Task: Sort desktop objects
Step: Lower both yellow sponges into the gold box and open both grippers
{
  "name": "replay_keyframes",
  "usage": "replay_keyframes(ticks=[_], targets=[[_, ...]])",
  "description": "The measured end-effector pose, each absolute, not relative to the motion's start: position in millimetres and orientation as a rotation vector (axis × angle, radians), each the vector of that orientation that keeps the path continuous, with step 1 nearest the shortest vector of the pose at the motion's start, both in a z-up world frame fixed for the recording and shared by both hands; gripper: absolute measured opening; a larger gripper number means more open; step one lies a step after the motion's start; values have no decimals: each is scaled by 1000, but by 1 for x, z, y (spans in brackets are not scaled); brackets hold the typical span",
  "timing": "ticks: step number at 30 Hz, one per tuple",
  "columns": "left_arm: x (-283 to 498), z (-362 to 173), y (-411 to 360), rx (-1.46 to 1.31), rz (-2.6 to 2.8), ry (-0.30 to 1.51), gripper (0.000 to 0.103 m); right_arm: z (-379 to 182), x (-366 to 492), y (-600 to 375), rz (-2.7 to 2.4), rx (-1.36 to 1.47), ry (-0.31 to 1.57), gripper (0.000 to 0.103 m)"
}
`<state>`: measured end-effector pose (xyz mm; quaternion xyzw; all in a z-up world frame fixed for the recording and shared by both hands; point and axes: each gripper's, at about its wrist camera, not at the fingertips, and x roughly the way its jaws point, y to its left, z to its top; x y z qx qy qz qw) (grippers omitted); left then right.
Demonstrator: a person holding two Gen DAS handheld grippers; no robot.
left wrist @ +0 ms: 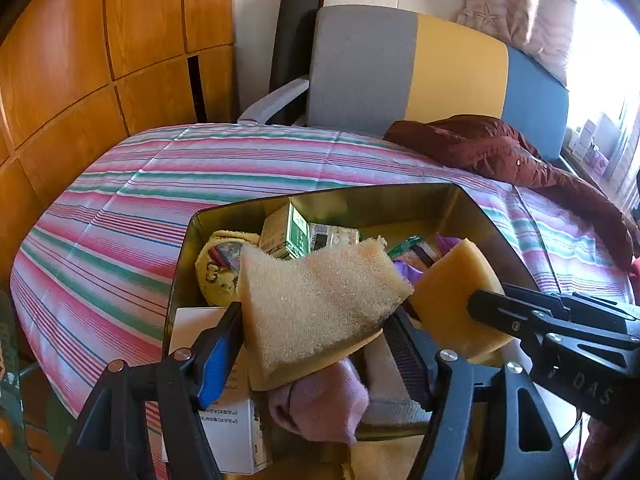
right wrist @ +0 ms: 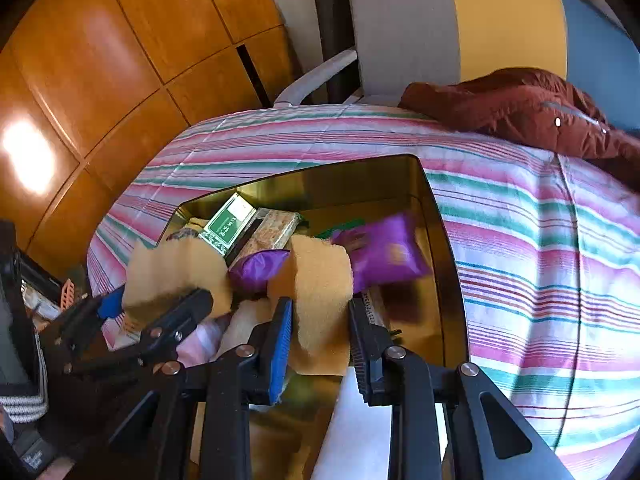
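Now left gripper [left wrist: 316, 332] clamps sponge [left wrist: 316, 304], right gripper [right wrist: 320, 320] clamps foam block [right wrist: 320, 300], over tin [left wrist: 400, 192]

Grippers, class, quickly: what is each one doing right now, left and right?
Left gripper: fingers closed on a wide yellow sponge piece.
Right gripper: fingers closed on another yellow sponge piece, above the gold tin.

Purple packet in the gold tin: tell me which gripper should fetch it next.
Probably neither yet: the left gripper and the right gripper each clamp a sponge piece. Once freed, the right; the purple packet lies just beyond its fingertips in the gold tin.
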<state>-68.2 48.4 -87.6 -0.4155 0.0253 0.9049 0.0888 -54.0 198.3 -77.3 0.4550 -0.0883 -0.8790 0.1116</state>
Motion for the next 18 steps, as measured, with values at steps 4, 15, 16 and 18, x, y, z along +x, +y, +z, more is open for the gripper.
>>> replay_keyframes(ticks=[4,15,16,18], targets=[[-63,-87,50,-1233,2694,84,74,-76,-50,198,-2584,1333,-263,30],[-52,-85,48,-1231,2697,59,77,-63,-27,202,-2617,1290,-259,50],[-51,-84,48,-1229,2698,57,78,-61,-24,202,-2620,1285,-251,51],[-47,-81,47,-1218,2705,57,78,-59,-15,202,-2625,1281,-230,53]])
